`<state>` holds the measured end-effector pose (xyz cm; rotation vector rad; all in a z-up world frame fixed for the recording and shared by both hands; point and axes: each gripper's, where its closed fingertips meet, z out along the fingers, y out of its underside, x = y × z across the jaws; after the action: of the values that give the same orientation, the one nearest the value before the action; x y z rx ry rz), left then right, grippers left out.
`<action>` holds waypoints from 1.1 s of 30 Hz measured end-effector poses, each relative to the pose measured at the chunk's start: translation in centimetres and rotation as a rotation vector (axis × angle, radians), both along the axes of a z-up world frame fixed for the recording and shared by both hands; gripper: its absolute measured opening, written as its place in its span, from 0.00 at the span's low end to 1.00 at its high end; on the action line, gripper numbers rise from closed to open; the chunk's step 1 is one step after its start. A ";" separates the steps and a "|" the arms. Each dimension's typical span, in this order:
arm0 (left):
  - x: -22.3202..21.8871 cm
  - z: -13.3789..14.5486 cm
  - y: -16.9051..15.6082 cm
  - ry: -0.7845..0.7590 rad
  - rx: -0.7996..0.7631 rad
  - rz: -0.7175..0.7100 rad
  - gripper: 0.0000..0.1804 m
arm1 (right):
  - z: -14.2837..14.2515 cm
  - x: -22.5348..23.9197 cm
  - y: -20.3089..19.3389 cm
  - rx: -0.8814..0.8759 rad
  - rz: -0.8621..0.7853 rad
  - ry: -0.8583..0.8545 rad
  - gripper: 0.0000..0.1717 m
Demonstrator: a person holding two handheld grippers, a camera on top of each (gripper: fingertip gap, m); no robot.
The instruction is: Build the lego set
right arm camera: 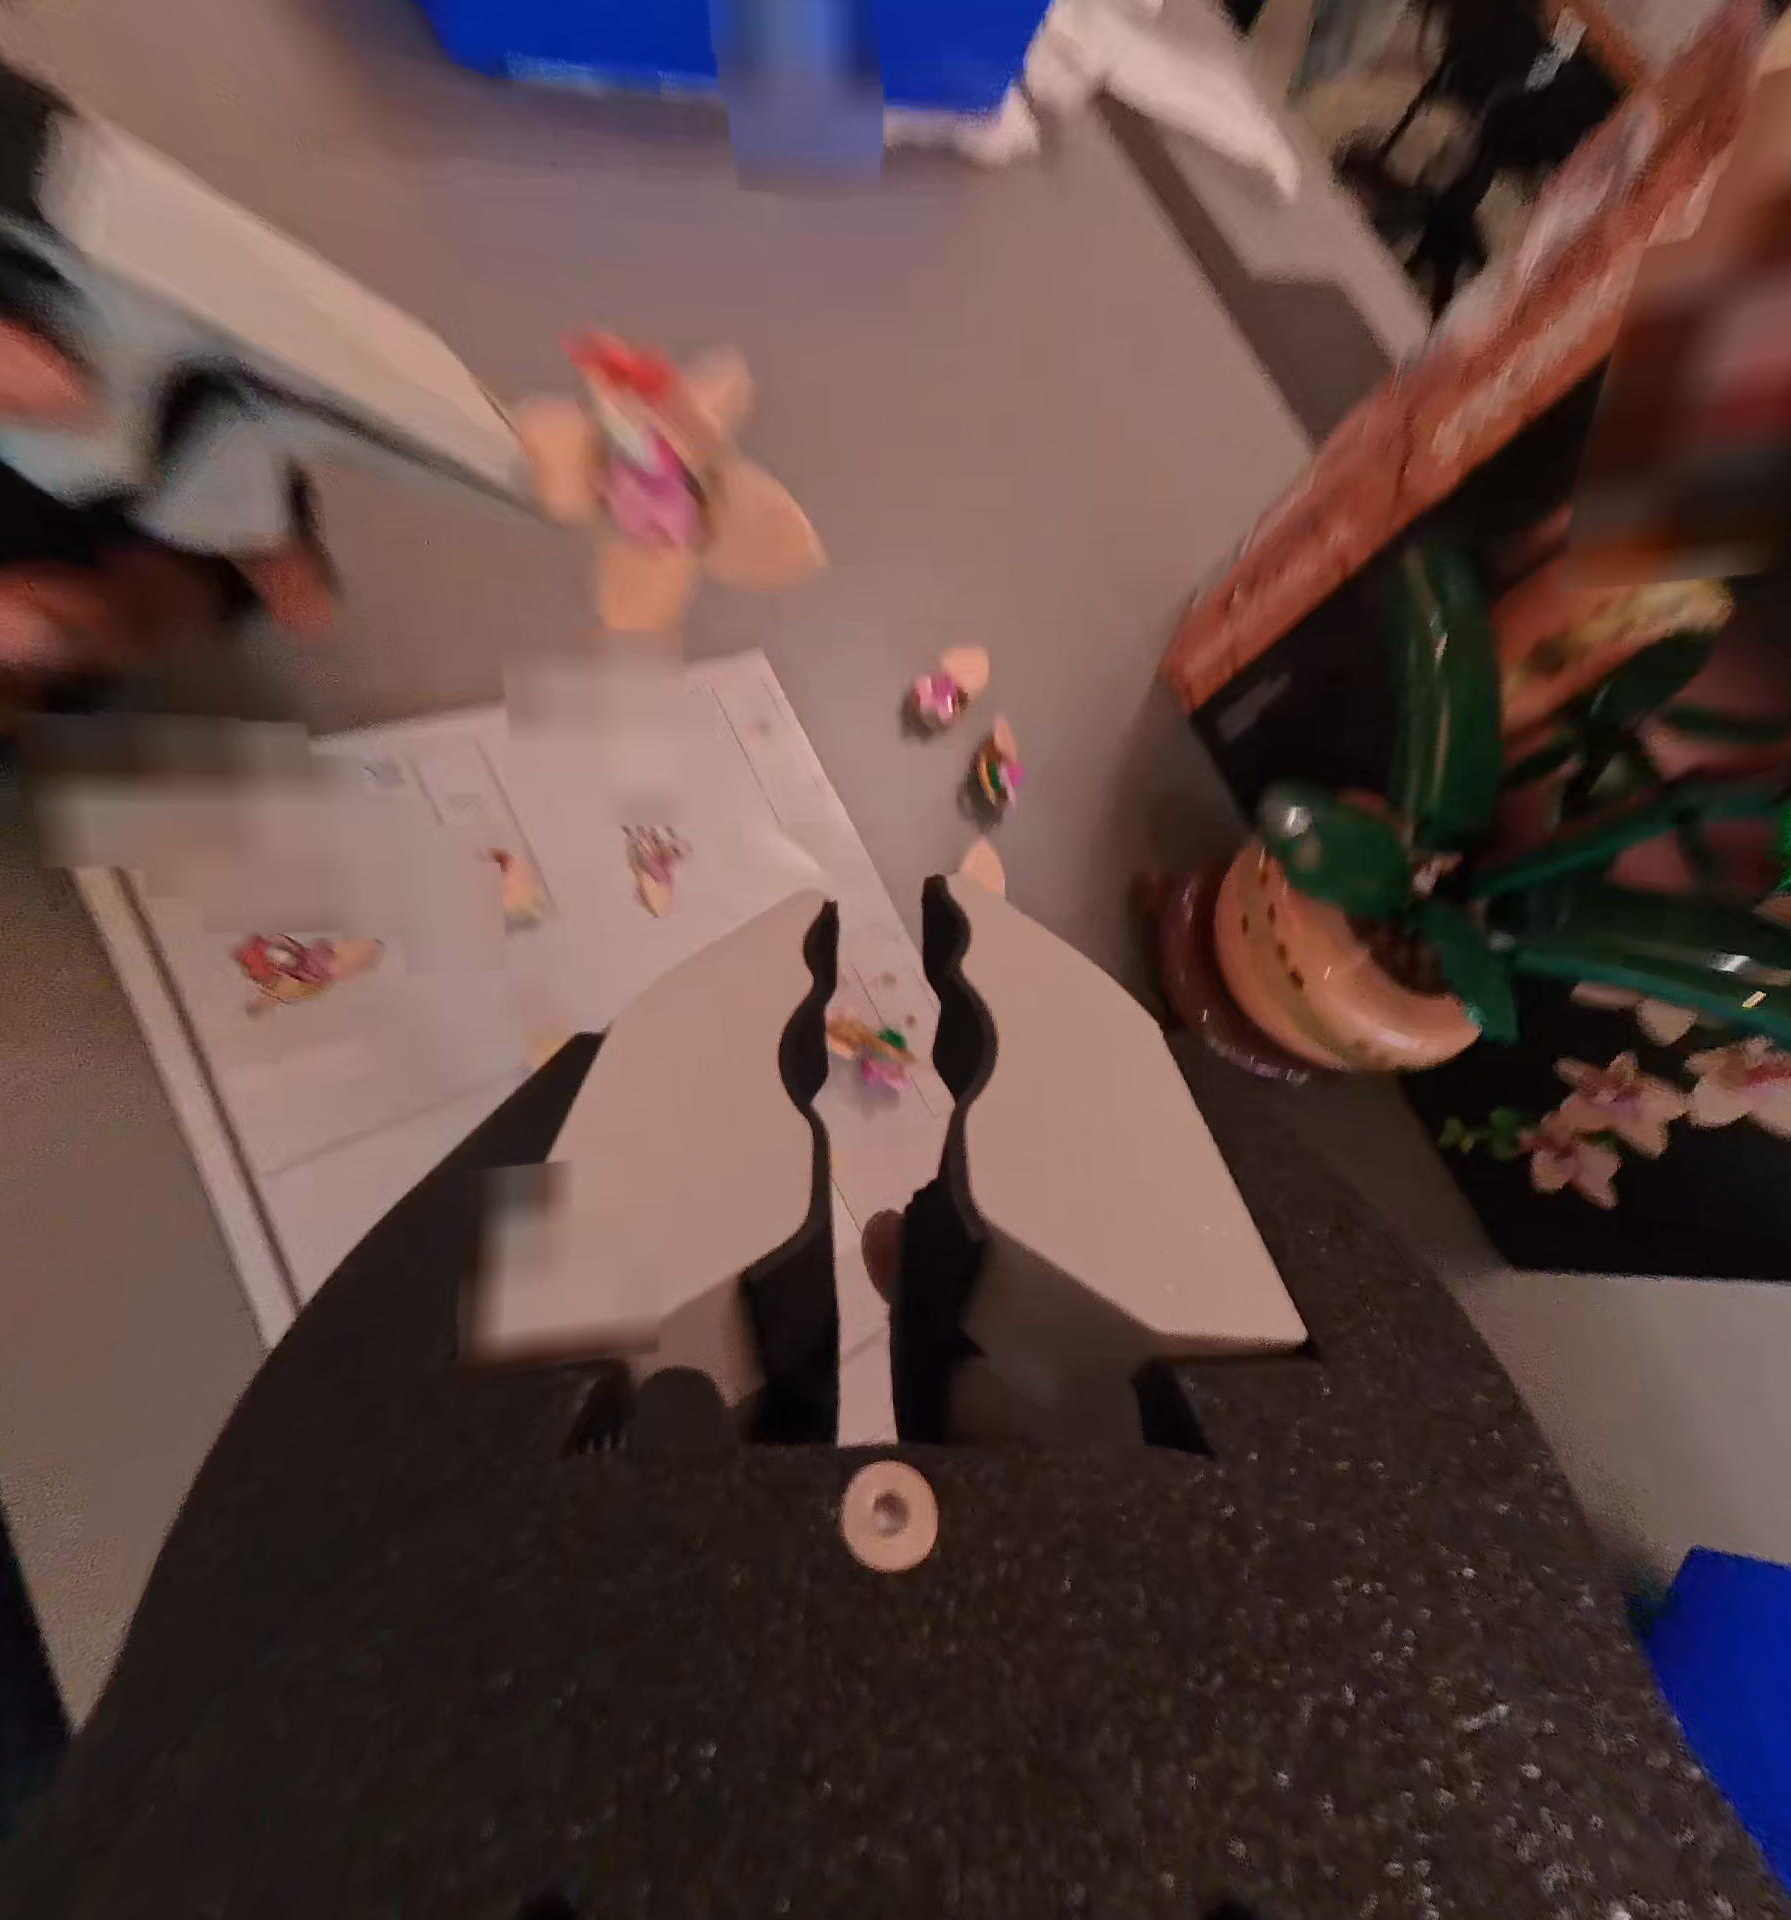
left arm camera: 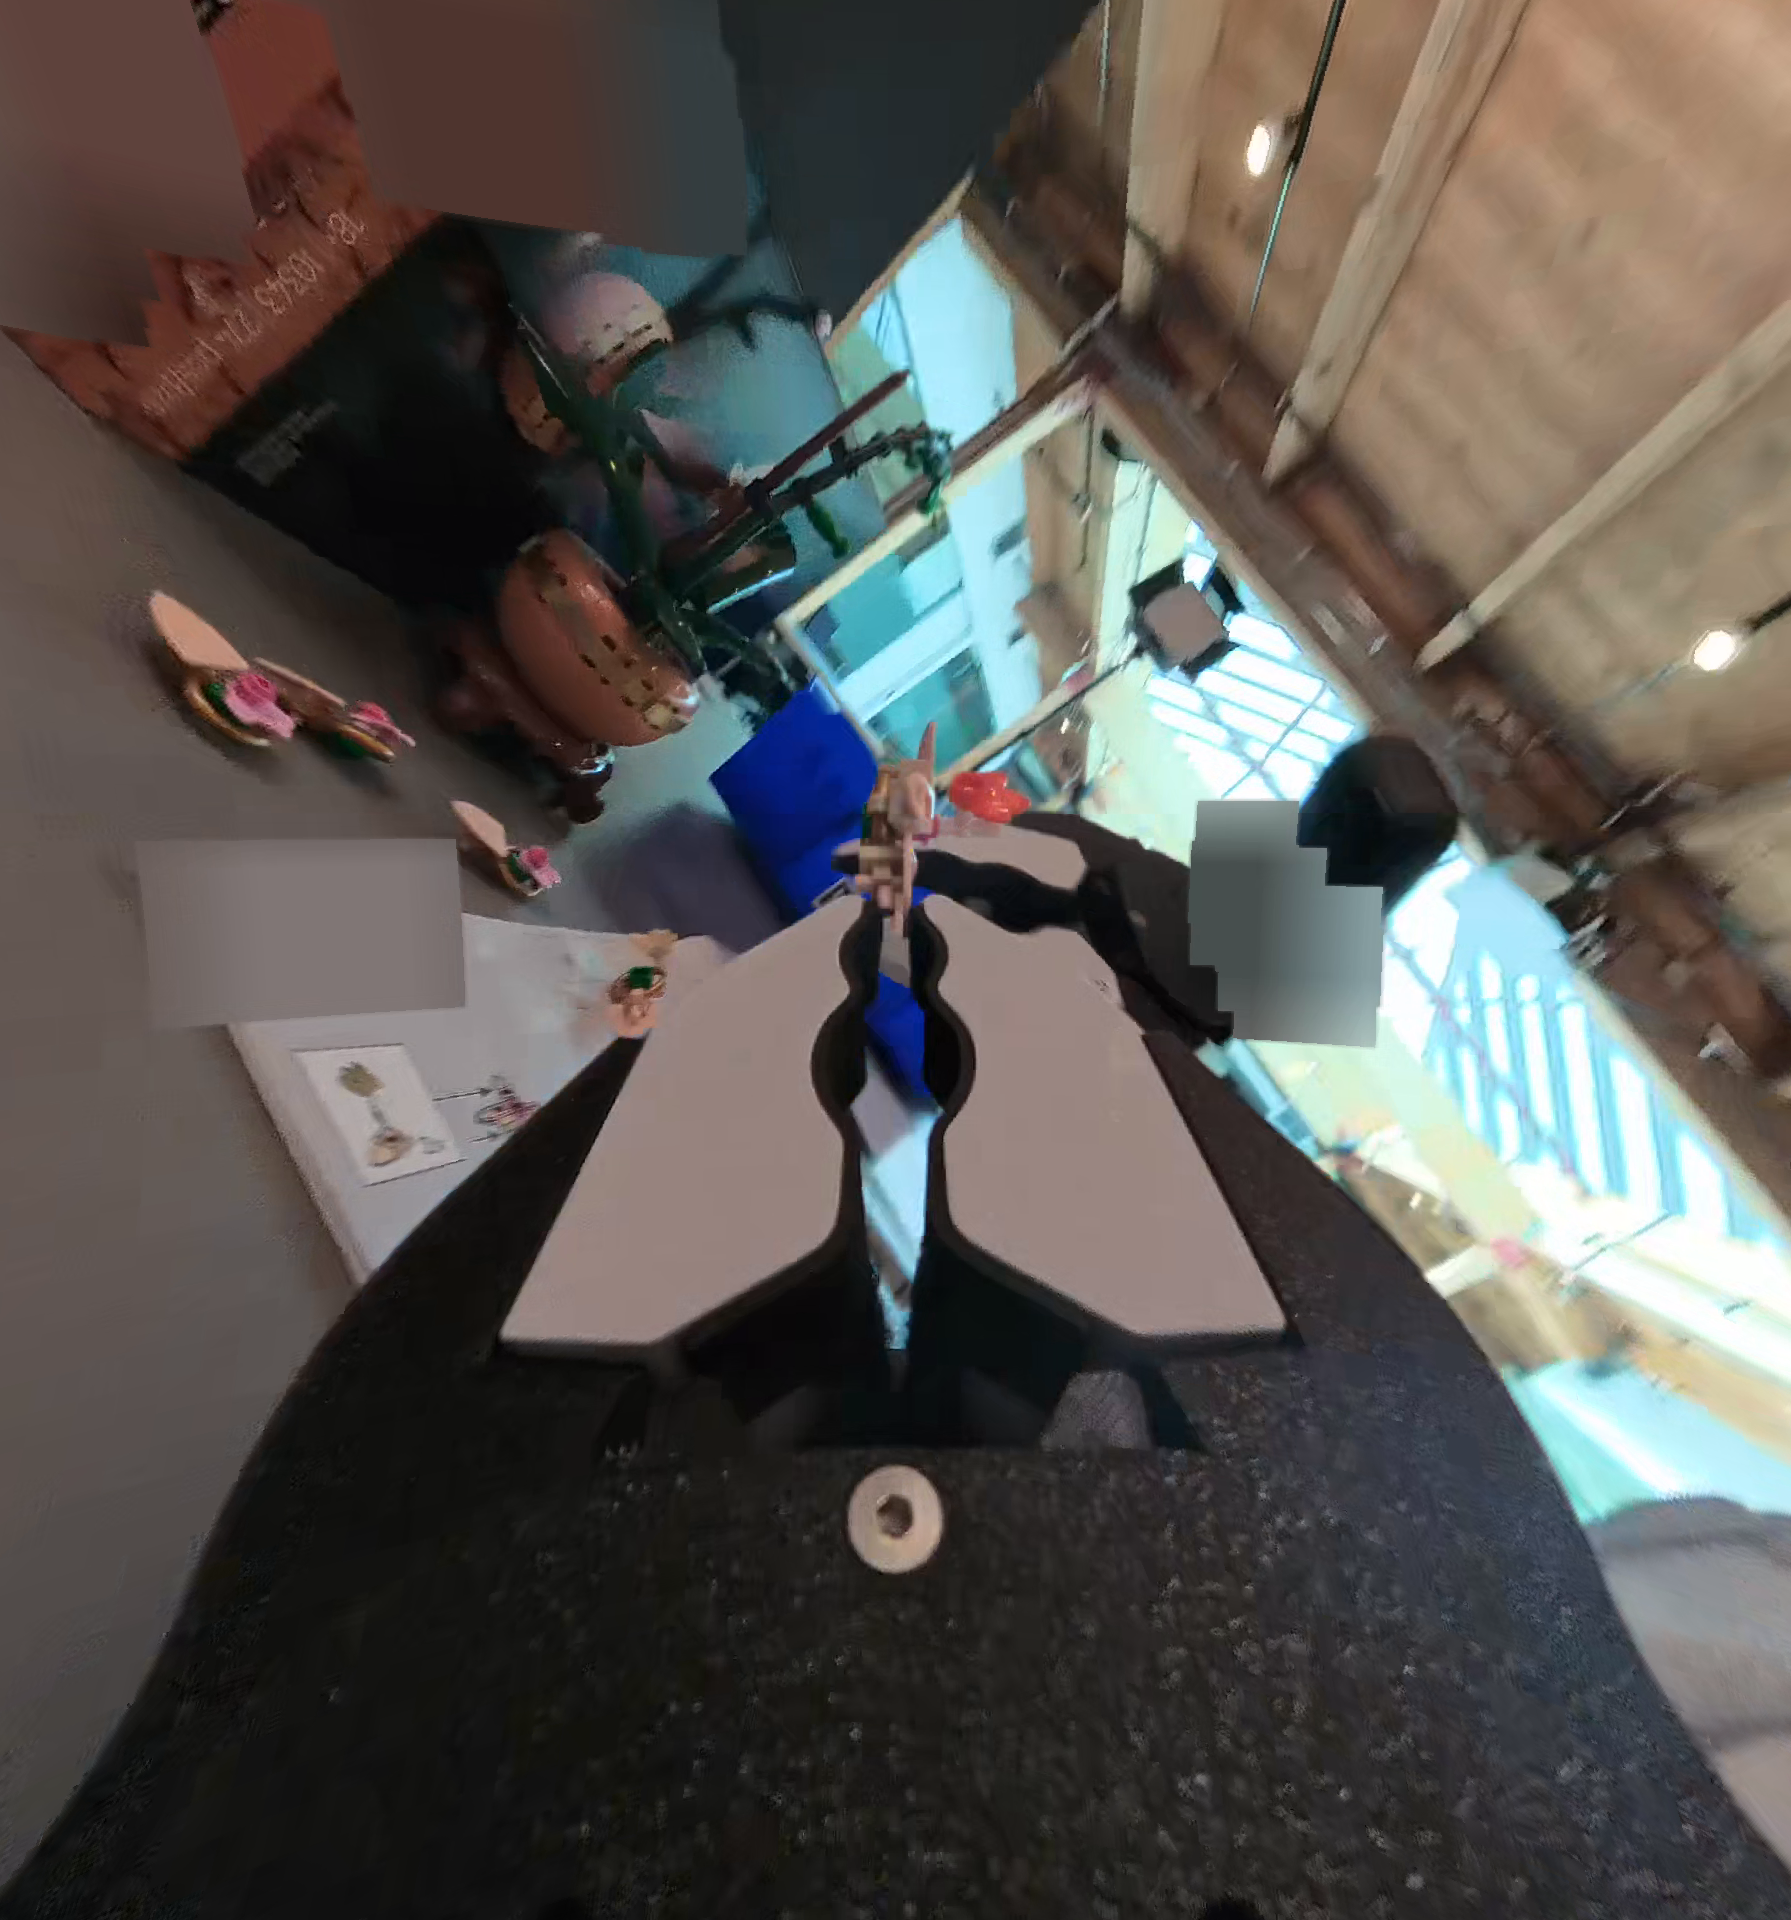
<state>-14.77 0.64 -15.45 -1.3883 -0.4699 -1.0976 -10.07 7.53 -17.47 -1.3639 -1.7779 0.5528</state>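
A brick-built orchid flower (left arm camera: 896,831), with tan petals, a pink centre and a red piece at its top, was pinched at the tips of the left claw (left arm camera: 896,914), lifted clear of the grey worktop (left arm camera: 60,644); in the right wrist view the same flower (right arm camera: 662,478) was seen held aloft at the end of that claw's pale fingers (right arm camera: 351,364), though blurred. The right claw (right arm camera: 878,914) was spread with nothing between its tips, poised above an open instruction booklet (right arm camera: 455,831) lying on the worktop. Below the gap of its fingers a small loose flower part (right arm camera: 870,1039), tan, pink and green, lay on the booklet's page. Two more small flower parts (right arm camera: 948,686) (right arm camera: 997,769) lay on the bare worktop just beyond the booklet's right edge. To the right stood a brick-built orchid plant with green leaves in a tan and brown pot (right arm camera: 1317,987), with the dark product box (right arm camera: 1390,520) propped behind it. A blue bin (left arm camera: 787,790) was seen at the far side of the worktop in the left wrist view.
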 end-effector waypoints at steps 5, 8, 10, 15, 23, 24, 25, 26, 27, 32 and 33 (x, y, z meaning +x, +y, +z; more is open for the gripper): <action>-2.5 -1.6 -1.5 0.252 -0.130 -0.011 0.03 | -5.6 -0.7 3.8 -0.106 -0.069 -0.156 0.13; -3.1 -2.9 -2.0 0.267 -0.182 -0.051 0.03 | -7.3 -1.7 5.0 -0.170 -0.092 -0.187 0.17; -3.1 -3.2 -1.9 0.251 -0.185 -0.062 0.03 | -7.7 -2.3 5.6 -0.193 -0.103 -0.193 0.19; -1.7 -4.3 -1.5 0.279 -0.222 -0.131 0.03 | -8.3 -3.3 5.7 -0.215 -0.086 -0.200 0.20; -1.3 -4.9 -1.3 0.288 -0.251 -0.146 0.03 | -8.8 -3.6 5.4 -0.255 -0.062 -0.195 0.10; -1.3 -4.9 -1.3 0.290 -0.254 -0.147 0.03 | -8.8 -3.6 5.4 -0.245 -0.061 -0.192 0.10; -1.3 -5.0 -1.3 0.293 -0.256 -0.149 0.03 | -8.6 -3.5 5.5 -0.232 -0.060 -0.180 0.10; -1.3 -5.0 -1.3 0.295 -0.259 -0.150 0.03 | -8.2 -3.5 5.5 -0.220 -0.059 -0.161 0.10; -1.3 -5.1 -1.3 0.297 -0.264 -0.152 0.03 | -7.7 -3.4 5.4 -0.209 -0.055 -0.140 0.10; -1.0 -5.5 -1.2 0.331 -0.284 -0.160 0.03 | -4.4 -2.5 3.7 -0.117 -0.020 -0.056 0.10; -1.0 -5.6 -1.2 0.333 -0.285 -0.161 0.03 | -3.6 -2.4 2.9 -0.093 0.005 -0.034 0.10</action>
<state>-15.75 -0.52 -21.01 -1.8488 -0.2817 -0.9243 -12.43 10.39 -21.08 -1.4407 -1.8029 0.6250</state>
